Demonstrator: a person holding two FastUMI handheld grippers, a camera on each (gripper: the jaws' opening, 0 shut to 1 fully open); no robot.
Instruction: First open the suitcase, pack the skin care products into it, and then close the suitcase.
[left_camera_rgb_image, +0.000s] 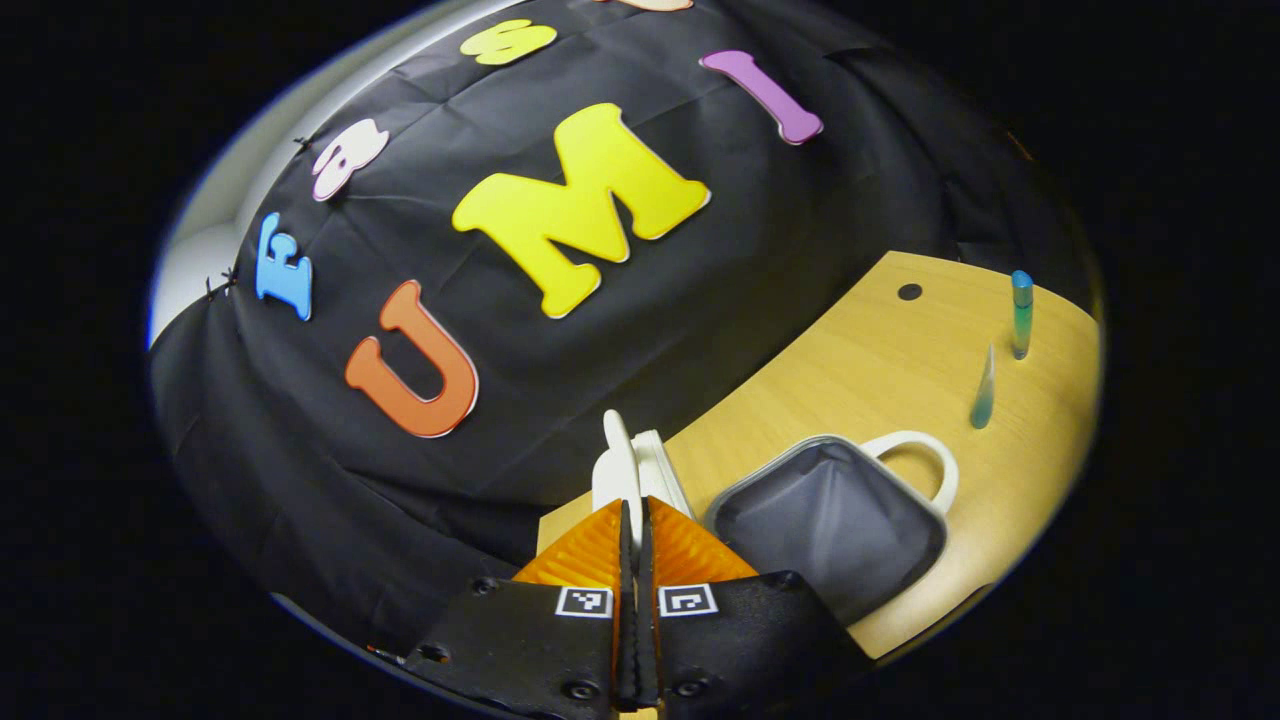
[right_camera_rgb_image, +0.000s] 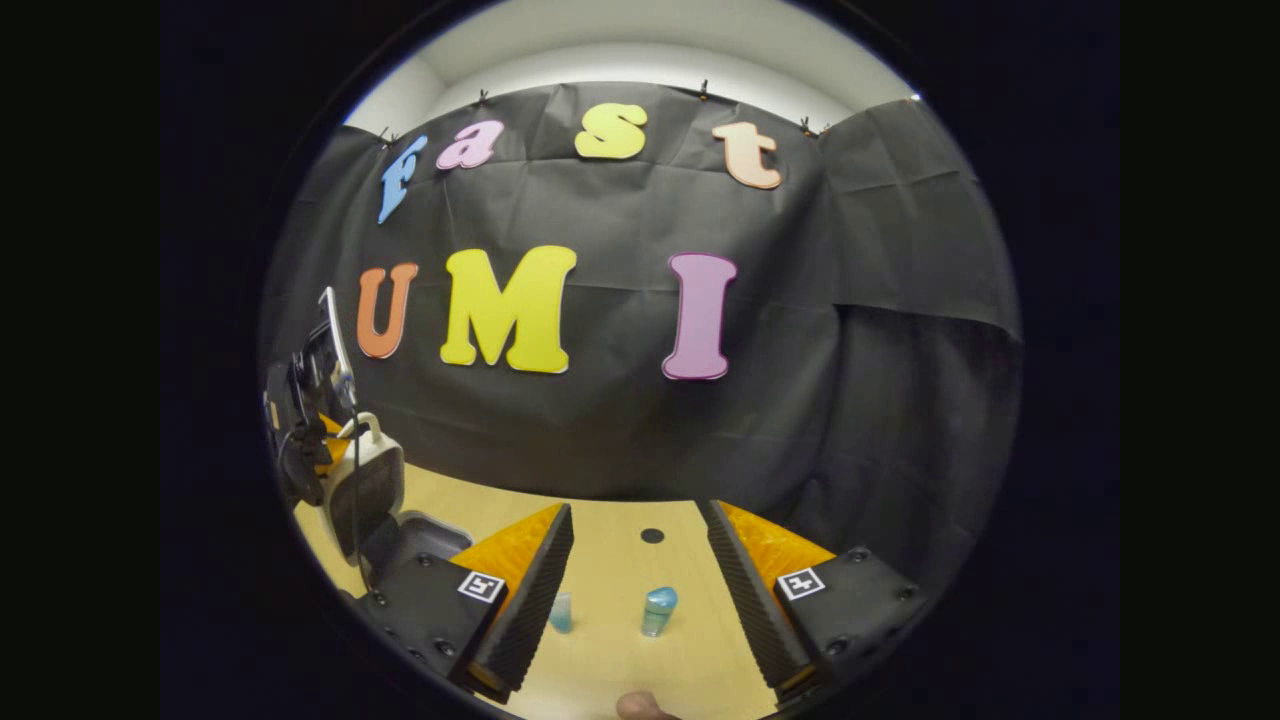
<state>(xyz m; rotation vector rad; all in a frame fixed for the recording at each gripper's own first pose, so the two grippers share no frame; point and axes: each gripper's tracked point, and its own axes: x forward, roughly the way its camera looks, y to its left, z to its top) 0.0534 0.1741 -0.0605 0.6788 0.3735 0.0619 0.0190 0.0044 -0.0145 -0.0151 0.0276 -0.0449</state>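
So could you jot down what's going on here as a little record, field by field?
suitcase: small white case, open, grey lining showing, on the wooden table
lid: raised, seen edge-on
left gripper: fingers closed together at the lid's edge; a grip on it cannot be confirmed
right gripper: open, hovering above the table
skin care products: two teal tubes standing on the table, apart from each other, ahead of the right gripper
packed so far: nothing visible inside the case
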